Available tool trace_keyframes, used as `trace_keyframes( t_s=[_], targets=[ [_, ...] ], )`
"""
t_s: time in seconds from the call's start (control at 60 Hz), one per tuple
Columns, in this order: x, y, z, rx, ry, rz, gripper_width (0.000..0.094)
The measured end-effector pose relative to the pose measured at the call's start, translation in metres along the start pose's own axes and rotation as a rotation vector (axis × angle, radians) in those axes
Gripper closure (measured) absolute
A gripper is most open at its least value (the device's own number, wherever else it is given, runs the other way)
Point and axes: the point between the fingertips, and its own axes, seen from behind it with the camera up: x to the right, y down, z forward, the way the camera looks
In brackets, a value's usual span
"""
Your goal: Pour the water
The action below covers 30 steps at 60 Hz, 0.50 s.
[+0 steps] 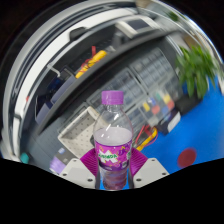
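Blue table beyond, keyboard and plant further back. Upright bottle between the fingers, purple label, cap on, seemingly clear water inside — likely weighty, thin-walled, slick. Gripper pinching the labelled waist — a sound spot. Cap looks due off before pouring.

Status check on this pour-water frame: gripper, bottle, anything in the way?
Gripper shut on water bottle, held upright. Purple cap still on. No receiving cup seen; keyboard and plant lie beyond, none blocking.
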Motion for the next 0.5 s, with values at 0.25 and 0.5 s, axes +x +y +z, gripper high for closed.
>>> trace_keyframes(
  t_s=[0.25,0.5],
  targets=[
    [0.089,-0.041,0.002,0.001,0.15,-0.509,0.0555],
    [0.18,-0.022,0.015,-0.027,0.209,-0.646,0.0556]
  ],
)
